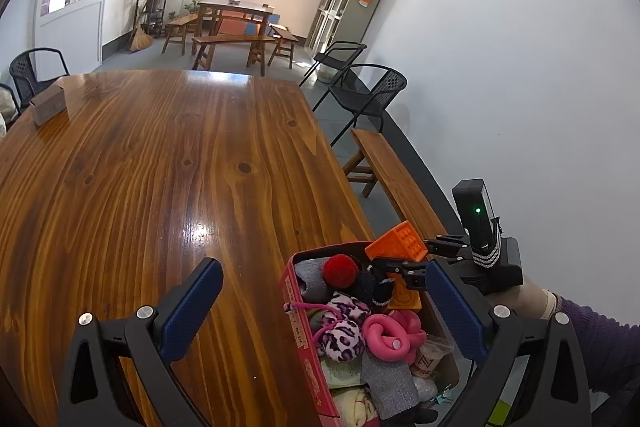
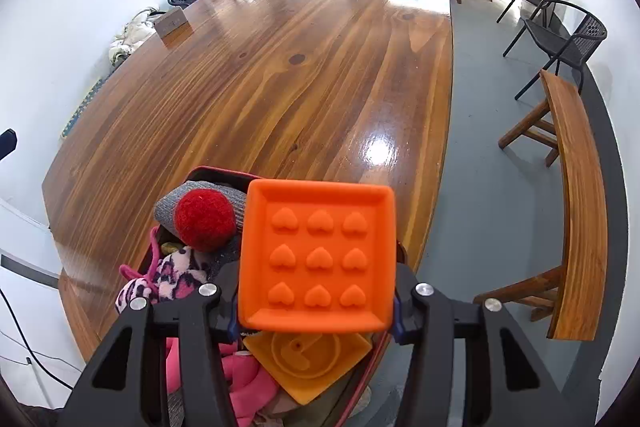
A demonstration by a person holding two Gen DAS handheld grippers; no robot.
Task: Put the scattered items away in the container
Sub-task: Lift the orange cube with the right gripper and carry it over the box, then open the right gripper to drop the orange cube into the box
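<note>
On the left, the left gripper hangs with its blue-padded jaws spread wide and nothing between them, one over the bare wooden table and the other over the red box. That box sits at the table's near edge, heaped with a red pom-pom, leopard-print fabric and pink cloth. Over its right end, the right gripper pinches an orange heart-patterned mould, held above the pile.
</note>
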